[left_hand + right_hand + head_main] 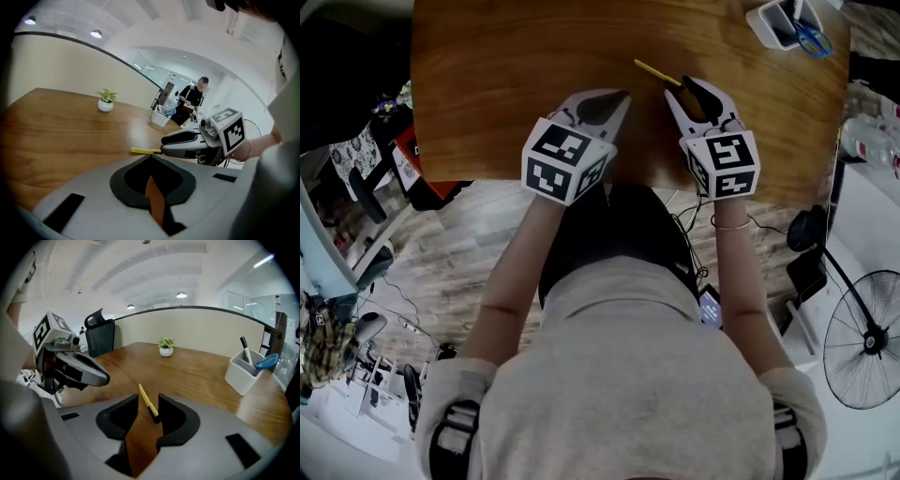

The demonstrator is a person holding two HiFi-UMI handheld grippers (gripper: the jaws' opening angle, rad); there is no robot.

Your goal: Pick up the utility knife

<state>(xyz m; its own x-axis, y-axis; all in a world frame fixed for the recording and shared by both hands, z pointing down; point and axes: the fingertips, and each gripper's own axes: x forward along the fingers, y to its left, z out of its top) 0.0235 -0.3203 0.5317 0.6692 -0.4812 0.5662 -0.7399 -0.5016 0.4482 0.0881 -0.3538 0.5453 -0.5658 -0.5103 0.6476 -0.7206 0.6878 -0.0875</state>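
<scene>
The yellow utility knife lies flat on the wooden table, its dark end nearest me. My right gripper hangs just over that end, jaws open. In the right gripper view the knife runs into the gap between the two pads of the right gripper, and neither pad touches it. My left gripper hovers to the knife's left with its tips together and nothing between them. In the left gripper view, the knife lies just beyond the closed tips of the left gripper, with the right gripper over its far end.
A white pen holder with blue-handled scissors stands at the table's far right corner. A small potted plant sits at the far side. The table's near edge runs under both grippers. A person stands in the background; a fan stands on the floor.
</scene>
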